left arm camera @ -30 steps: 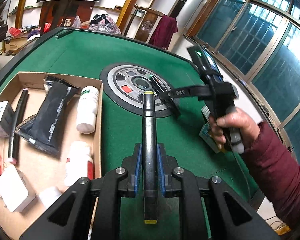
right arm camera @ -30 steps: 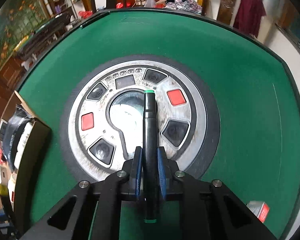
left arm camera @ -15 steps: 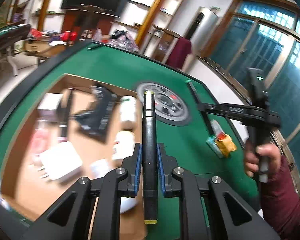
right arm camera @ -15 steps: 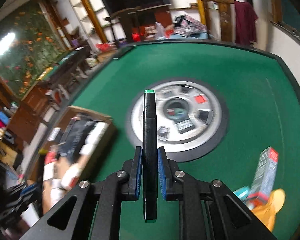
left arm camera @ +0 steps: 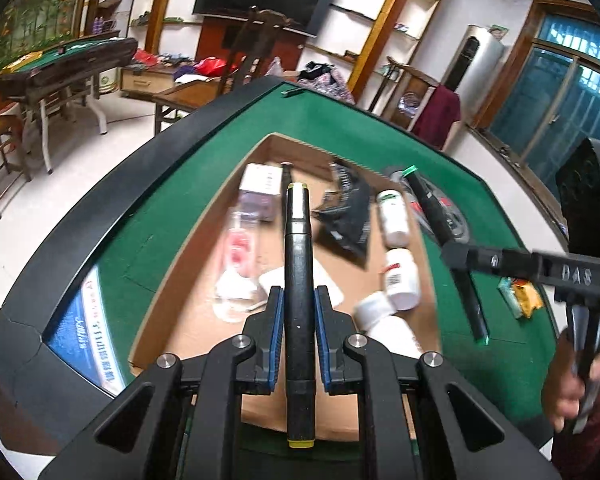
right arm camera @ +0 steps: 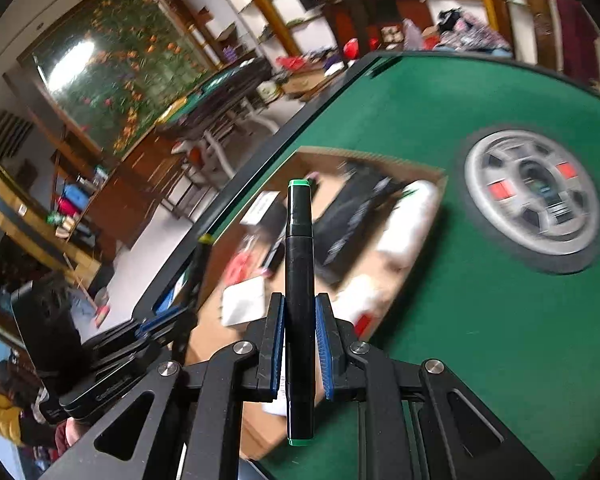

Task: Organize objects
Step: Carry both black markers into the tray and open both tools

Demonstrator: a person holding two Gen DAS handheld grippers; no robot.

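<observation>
Your left gripper (left arm camera: 298, 344) is clamped on a black marker with yellow ends (left arm camera: 298, 280), and it hangs over the near part of the cardboard box (left arm camera: 204, 320). Your right gripper (right arm camera: 299, 350) is clamped on a black marker with green ends (right arm camera: 299, 280), with its tip over the box too. In the left view you can see that green marker crossing the right edge of the box.

The box sits on the green surface (left arm camera: 140, 240). It already has white bottles (left arm camera: 394, 216), a black pouch (left arm camera: 350, 212) and some small packs inside.

To do this step well, I think you should bring each marker low over a bare bit of cardboard before you let go. Lay it flat so it does not roll or bounce out. Keep the two grippers apart so they do not bump. Try not to knock the bottles.

A second ago both grippers were over the round gray disc (right arm camera: 534, 196) in the middle of the surface. Now both have swung across to the box, and each is still holding its marker tight.
</observation>
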